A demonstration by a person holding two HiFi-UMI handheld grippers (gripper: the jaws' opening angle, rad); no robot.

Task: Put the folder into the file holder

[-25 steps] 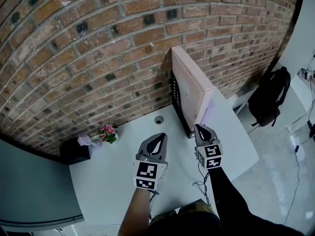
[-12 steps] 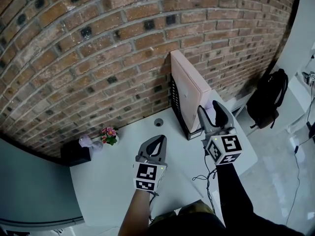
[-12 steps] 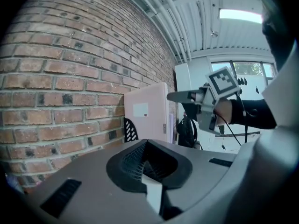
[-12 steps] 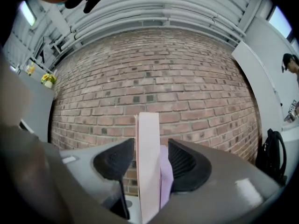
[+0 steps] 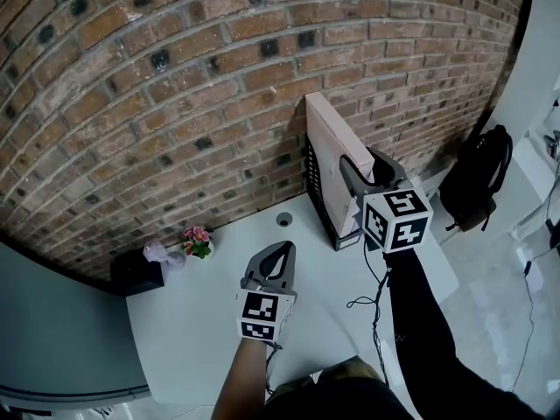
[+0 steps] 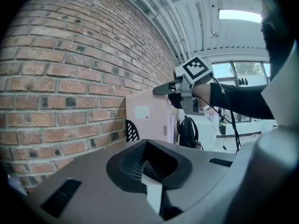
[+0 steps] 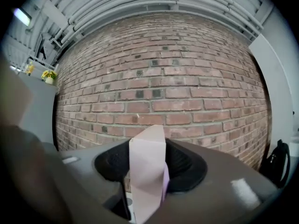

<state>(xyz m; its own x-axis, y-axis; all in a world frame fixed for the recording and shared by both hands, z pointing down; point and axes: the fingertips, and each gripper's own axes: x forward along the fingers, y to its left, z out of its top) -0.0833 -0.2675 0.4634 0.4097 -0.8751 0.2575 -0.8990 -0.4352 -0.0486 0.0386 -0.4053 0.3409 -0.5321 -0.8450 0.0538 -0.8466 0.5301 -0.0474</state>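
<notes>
A thick pink folder [image 5: 331,151] stands upright in a black mesh file holder [image 5: 315,182] against the brick wall; a lilac folder [image 5: 371,206] shows just behind its near edge. My right gripper [image 5: 360,158] is raised to the pink folder's near upper edge. Its jaws stand wide, and in the right gripper view the pink folder [image 7: 148,167] rises between them with dark gaps on both sides. My left gripper [image 5: 281,252] hovers low over the white table [image 5: 201,322], shut and holding nothing. From the left gripper view the pink folder [image 6: 145,118] and file holder [image 6: 131,130] lie ahead.
A small flower pot [image 5: 195,239], a lilac object [image 5: 156,252] and a black box [image 5: 136,274] sit at the table's far left by the wall. A cable hole [image 5: 283,220] lies near the holder. A black backpack [image 5: 477,178] is on the floor to the right.
My right gripper rose from low over the table to the folder's near edge, and its jaws went from shut to wide. The left gripper stayed put.
</notes>
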